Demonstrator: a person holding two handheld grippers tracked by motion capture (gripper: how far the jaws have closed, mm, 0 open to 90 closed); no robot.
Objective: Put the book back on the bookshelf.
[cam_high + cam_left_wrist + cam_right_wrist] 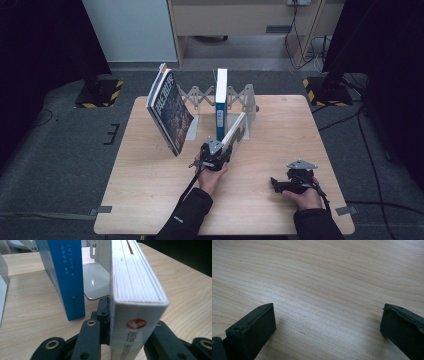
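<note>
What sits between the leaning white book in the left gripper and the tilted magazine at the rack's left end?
The upright blue book, standing in the rack; the high view shows it between white book and magazine.

Light wood-grain table (150, 200) on grey carpeted floor (60, 150). Grey tape tabs (100, 210) at near left and near right table corners. Black curtains (40, 40) on both sides, dark. Black stand bases with yellow-black hazard stripes (100, 93) beyond far left and far right corners. Pale blue-white panel (131, 30) against far wall, left of centre. Beige wooden desk (240, 20) behind far edge; cables (305, 47) trailing across floor beside it. Dim, even lighting.
</note>
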